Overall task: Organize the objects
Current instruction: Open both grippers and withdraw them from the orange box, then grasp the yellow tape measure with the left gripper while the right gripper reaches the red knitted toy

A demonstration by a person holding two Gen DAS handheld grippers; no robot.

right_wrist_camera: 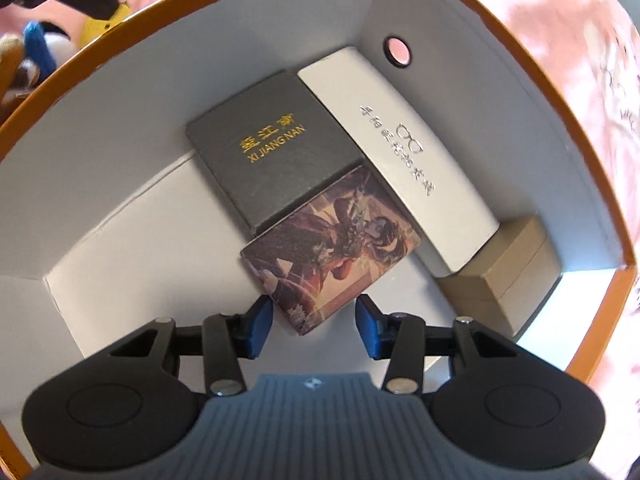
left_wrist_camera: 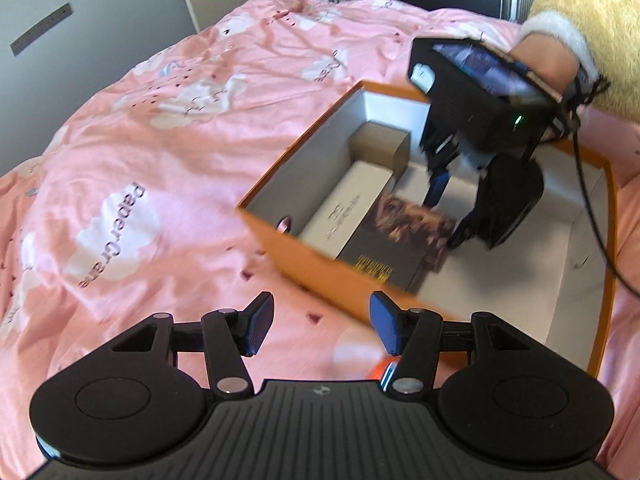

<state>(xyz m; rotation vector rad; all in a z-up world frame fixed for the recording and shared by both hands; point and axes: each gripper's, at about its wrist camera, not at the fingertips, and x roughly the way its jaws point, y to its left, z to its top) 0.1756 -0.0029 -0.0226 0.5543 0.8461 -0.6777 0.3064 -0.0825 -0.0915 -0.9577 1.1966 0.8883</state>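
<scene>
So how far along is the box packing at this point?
Done: a grey box, a white case and a brown carton already lie along one side of the orange box.
In hand: the right hand-held gripper straddles the illustrated box, resting partly on the grey one; contact isn't clear.
Left: the left hand-held gripper is open and empty; blurred items remain outside.

both grippers are black, with blue ribbed pads (right_wrist_camera: 256,326), silver pivot screws and ridged grey bodies; a fluffy yellow sleeve (left_wrist_camera: 592,20) (white furry cuff) and black cable (left_wrist_camera: 588,184) trail behind one.
</scene>
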